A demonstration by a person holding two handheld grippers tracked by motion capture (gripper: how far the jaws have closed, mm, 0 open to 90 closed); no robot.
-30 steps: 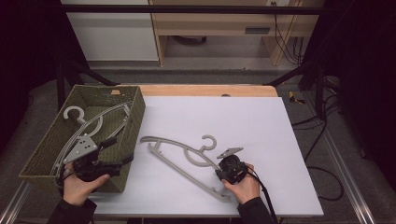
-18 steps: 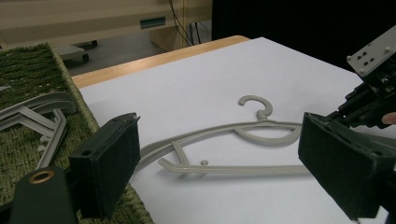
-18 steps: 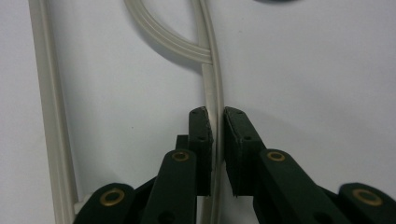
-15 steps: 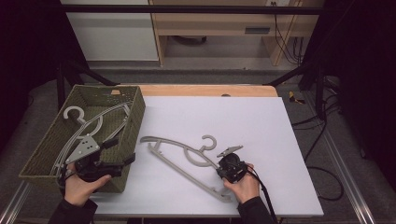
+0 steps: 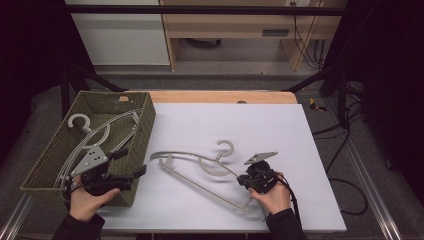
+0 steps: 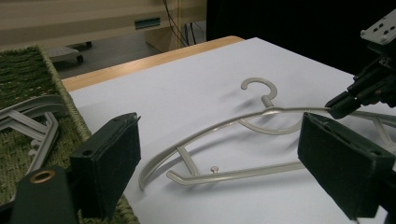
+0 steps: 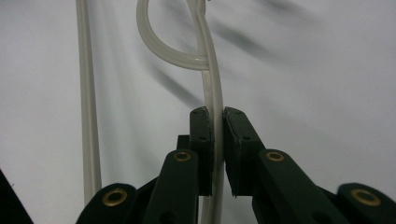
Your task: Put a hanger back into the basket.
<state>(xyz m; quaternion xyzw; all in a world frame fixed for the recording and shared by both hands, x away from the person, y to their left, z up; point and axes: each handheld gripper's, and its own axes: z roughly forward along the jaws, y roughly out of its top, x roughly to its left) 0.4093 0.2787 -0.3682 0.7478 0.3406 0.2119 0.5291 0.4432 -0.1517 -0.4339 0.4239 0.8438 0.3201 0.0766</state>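
Note:
A light grey plastic hanger (image 5: 212, 172) lies on the white table (image 5: 280, 125), hook pointing to the far side. My right gripper (image 5: 241, 181) is at its right end. Its jaws have just been closing, and they now pinch the hanger's upper arm (image 7: 212, 84) between the pads, so my right gripper (image 7: 217, 116) is shut on it. The left gripper view shows that gripper (image 6: 338, 105) holding the arm of the hanger (image 6: 224, 123) just off the table. My left gripper (image 5: 132, 161) stands open by the basket's near right corner, with nothing between its pads (image 6: 112, 163).
A green woven basket (image 5: 145, 125) stands at the table's left with several grey hangers (image 5: 95, 140) inside. A wooden strip (image 5: 225, 96) runs along the table's far edge. Beyond it are furniture and cables on the floor.
The right gripper has shut on the hanger's upper arm and risen slightly with it. The left gripper has stayed where it was, still open.

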